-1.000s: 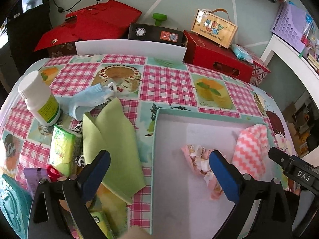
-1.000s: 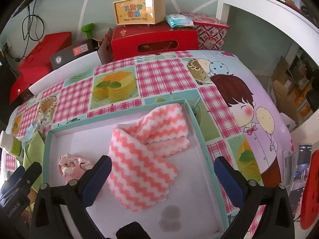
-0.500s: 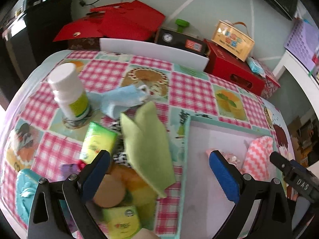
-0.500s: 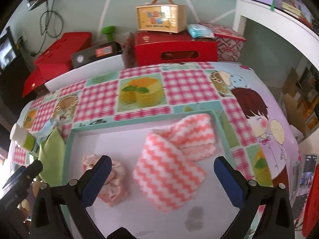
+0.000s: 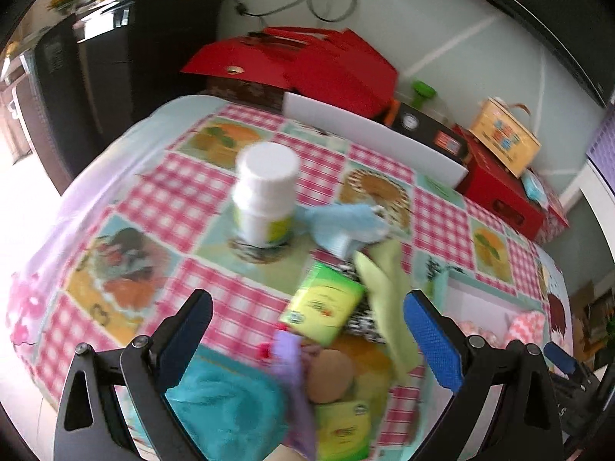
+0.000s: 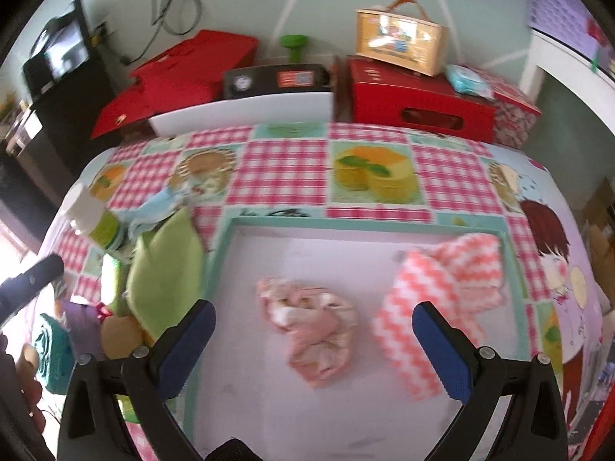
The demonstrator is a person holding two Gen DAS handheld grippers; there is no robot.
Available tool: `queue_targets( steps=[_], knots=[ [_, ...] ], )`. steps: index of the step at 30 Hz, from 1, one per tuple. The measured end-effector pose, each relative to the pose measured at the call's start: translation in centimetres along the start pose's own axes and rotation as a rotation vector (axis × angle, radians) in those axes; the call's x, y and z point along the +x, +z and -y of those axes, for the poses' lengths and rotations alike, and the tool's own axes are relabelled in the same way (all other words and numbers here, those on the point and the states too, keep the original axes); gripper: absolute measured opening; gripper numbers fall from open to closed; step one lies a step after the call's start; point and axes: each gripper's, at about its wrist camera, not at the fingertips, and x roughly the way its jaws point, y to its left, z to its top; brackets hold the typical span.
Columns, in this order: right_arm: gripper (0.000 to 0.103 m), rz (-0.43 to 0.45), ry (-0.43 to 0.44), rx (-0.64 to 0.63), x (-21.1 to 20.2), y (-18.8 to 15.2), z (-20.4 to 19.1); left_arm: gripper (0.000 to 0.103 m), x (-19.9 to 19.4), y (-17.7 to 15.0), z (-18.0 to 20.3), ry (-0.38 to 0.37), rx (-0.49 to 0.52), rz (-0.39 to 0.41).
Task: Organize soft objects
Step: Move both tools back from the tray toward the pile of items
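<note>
A teal-rimmed white tray (image 6: 221, 253) holds a crumpled pink cloth (image 6: 313, 328) and a pink-and-white zigzag cloth (image 6: 442, 299). My right gripper (image 6: 313, 326) is open and empty, low over the tray above the pink cloth. Left of the tray lie a green cloth (image 5: 388, 288) (image 6: 165, 269), a light blue sock (image 5: 342, 223), a teal cloth (image 5: 226, 411) and a purple cloth (image 5: 292, 376). My left gripper (image 5: 307, 319) is open and empty above this pile. The tray's corner shows in the left wrist view (image 5: 446, 280).
A white bottle (image 5: 265, 199) stands left of the sock. Green packets (image 5: 323, 307) (image 5: 342, 434) and a brown round object (image 5: 330, 372) lie among the cloths. Red boxes (image 6: 419, 100) and a white board (image 6: 242, 111) line the table's far edge.
My left gripper has swung left, from over the tray to above the pile of cloths and packets. My right gripper has shifted left over the tray, toward the pink cloth.
</note>
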Motion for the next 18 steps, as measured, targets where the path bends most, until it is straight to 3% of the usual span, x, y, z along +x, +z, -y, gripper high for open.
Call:
queue_targets(
  steps=[6,14,18],
  knots=[
    [0.103,-0.008,0.033,-0.051,0.5,0.0,-3.1,0.099,-1.0,0.6,-3.6,0.044,-0.050,0.031],
    [0.103,-0.023,0.072,-0.086,1.0,-0.1,-6.1,0.099,-1.7,0.7,-6.6,0.044,-0.086,0.055],
    [0.103,-0.039,0.091,-0.104,1.4,-0.3,-7.5,0.099,-1.4,0.8,-7.4,0.045,-0.075,0.026]
  ],
)
